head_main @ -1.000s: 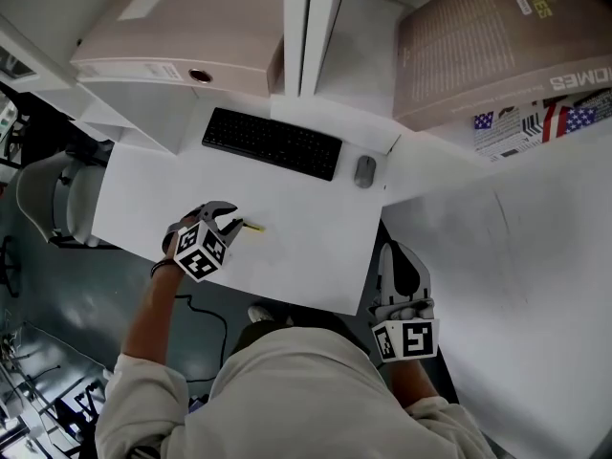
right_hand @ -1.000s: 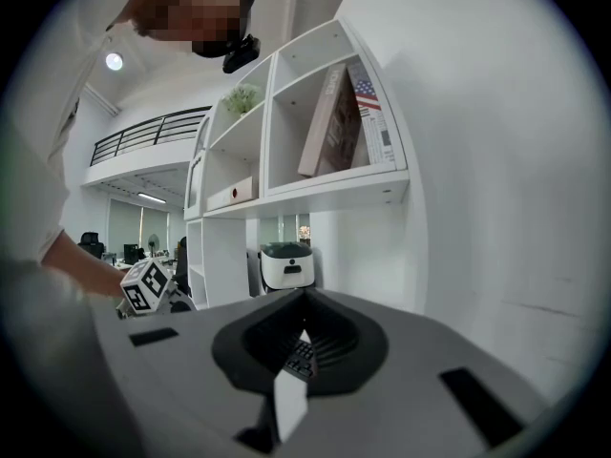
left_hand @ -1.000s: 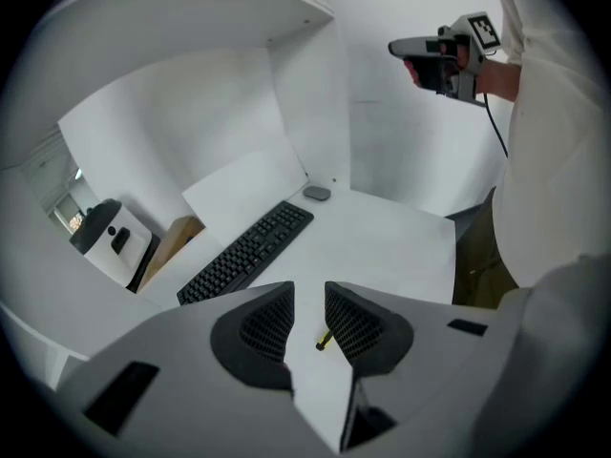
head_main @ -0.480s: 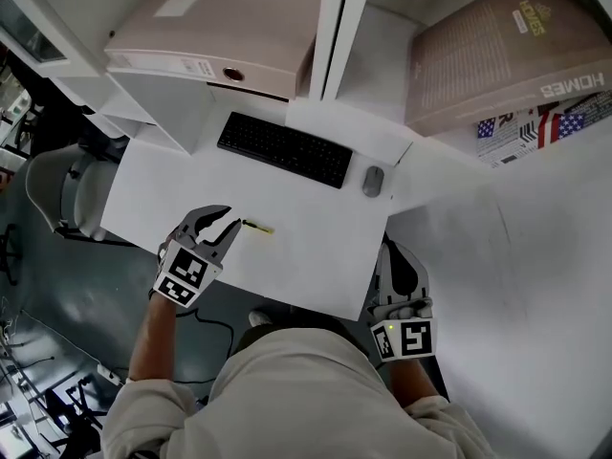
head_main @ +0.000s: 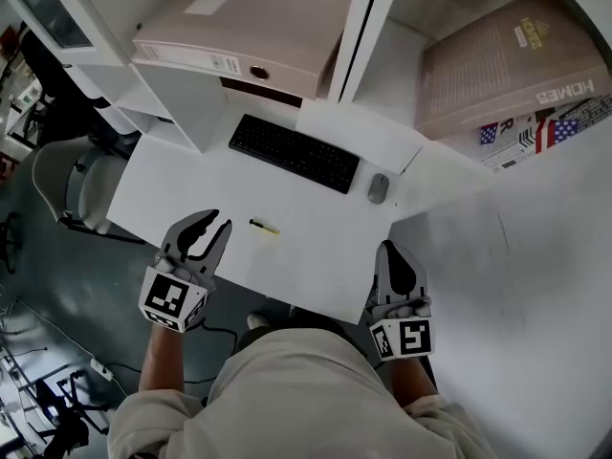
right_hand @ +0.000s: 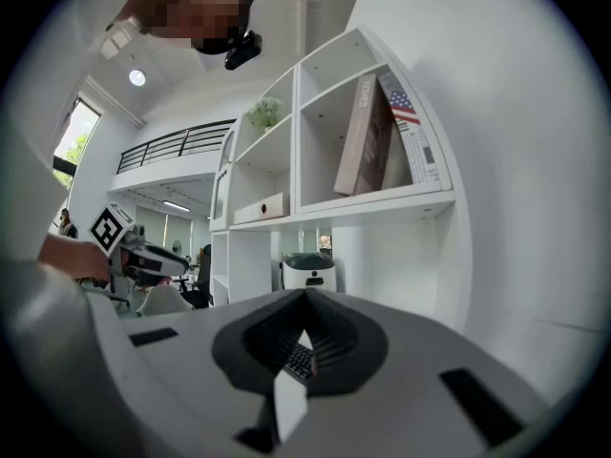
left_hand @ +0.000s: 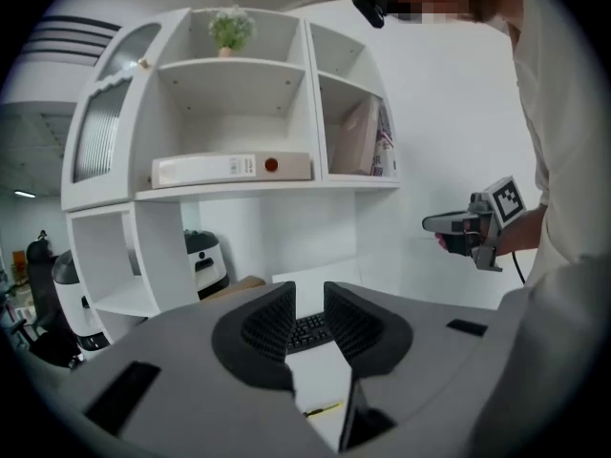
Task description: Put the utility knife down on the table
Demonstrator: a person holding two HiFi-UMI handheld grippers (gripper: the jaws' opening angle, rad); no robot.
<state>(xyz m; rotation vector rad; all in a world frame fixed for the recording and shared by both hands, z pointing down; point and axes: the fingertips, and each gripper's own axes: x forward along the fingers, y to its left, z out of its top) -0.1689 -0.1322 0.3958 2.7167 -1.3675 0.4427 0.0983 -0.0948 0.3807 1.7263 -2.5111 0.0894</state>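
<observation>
A slim yellow and black utility knife (head_main: 264,226) lies flat on the white table (head_main: 316,247), apart from both grippers. In the left gripper view the utility knife (left_hand: 323,409) shows low between the jaws, on the table beyond them. My left gripper (head_main: 212,222) hovers at the table's front left edge, just left of the knife, open and holding nothing. The left gripper (left_hand: 308,308) has a clear gap between its ribbed pads. My right gripper (head_main: 392,249) is at the table's front right corner, shut and empty. The right gripper (right_hand: 305,303) has its jaws meeting at the tips.
A black keyboard (head_main: 295,153) and a grey mouse (head_main: 379,188) lie at the table's back. A white shelf unit behind holds a binder (head_main: 239,27) and books (head_main: 507,60). A pale chair (head_main: 67,185) stands left of the table.
My left gripper has drawn back toward the front edge, away from the knife, which stays on the table. The right gripper has hardly moved.
</observation>
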